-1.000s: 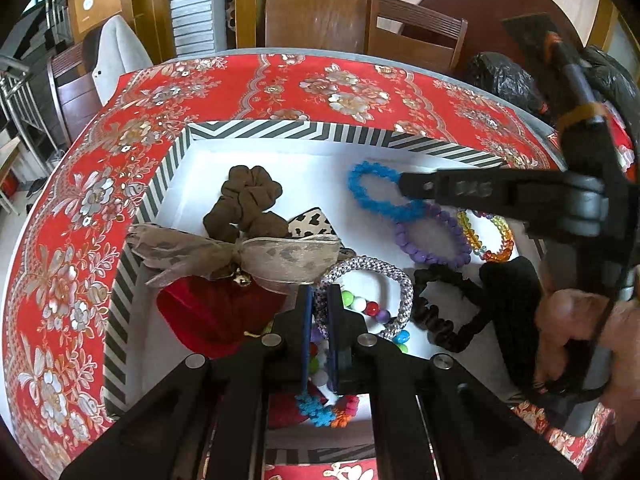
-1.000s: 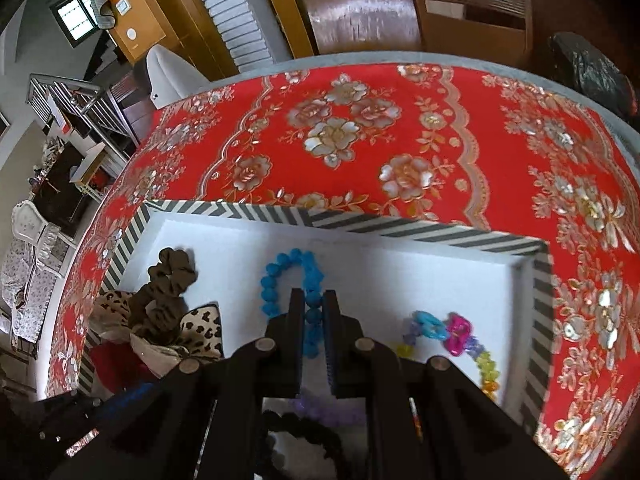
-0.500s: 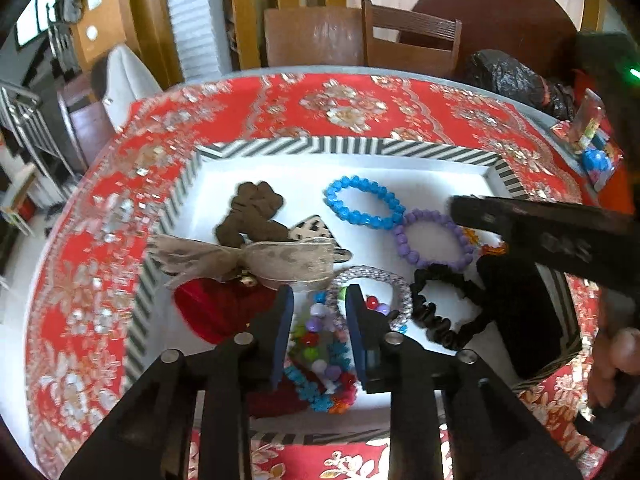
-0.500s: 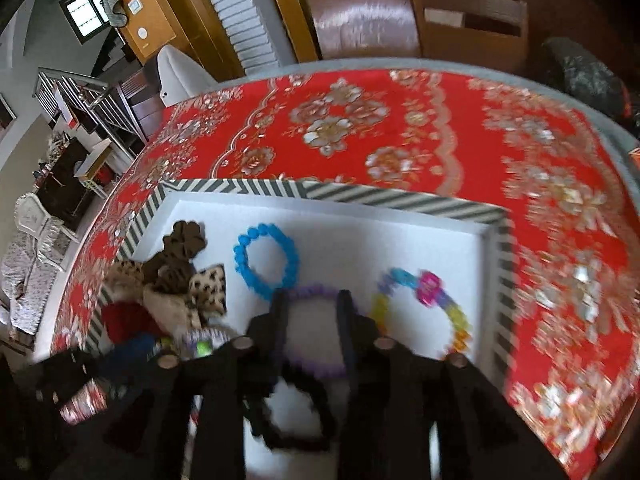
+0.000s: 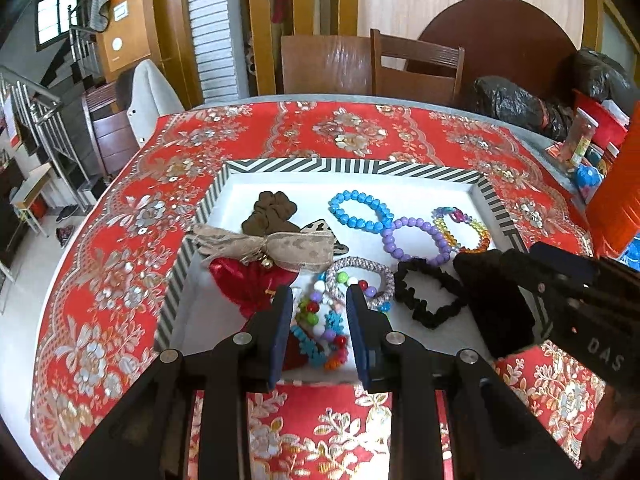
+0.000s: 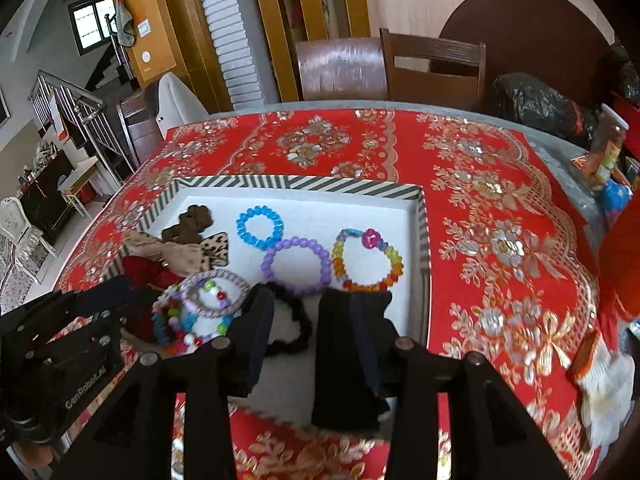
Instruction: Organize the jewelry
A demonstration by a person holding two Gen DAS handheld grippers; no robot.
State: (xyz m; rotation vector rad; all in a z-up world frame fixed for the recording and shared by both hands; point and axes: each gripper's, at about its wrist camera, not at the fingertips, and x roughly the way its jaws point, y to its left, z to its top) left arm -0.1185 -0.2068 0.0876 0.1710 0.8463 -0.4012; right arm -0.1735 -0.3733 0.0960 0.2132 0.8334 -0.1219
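Blue [image 5: 362,212], purple [image 5: 416,239] and rainbow bead bracelets [image 5: 464,229] lie tidy mid-frame in the striped tray [image 5: 352,167]; lower-left pile [image 5: 320,320] remains. Left gripper [image 5: 316,330] jaws apart; right gripper [image 6: 308,344] jaws opening, both empty.

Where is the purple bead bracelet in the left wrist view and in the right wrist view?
Left wrist: purple bead bracelet, right of centre, between the blue and rainbow bracelets.
Right wrist: purple bead bracelet, just left of centre, above the right gripper.
Shared landmark: the blue bead bracelet touching it.

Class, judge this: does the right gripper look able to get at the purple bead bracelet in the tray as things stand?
Probably yes: the purple bead bracelet lies uncovered just beyond the right gripper, whose fingers are opening and hold nothing. Only the black scrunchie lies nearer.
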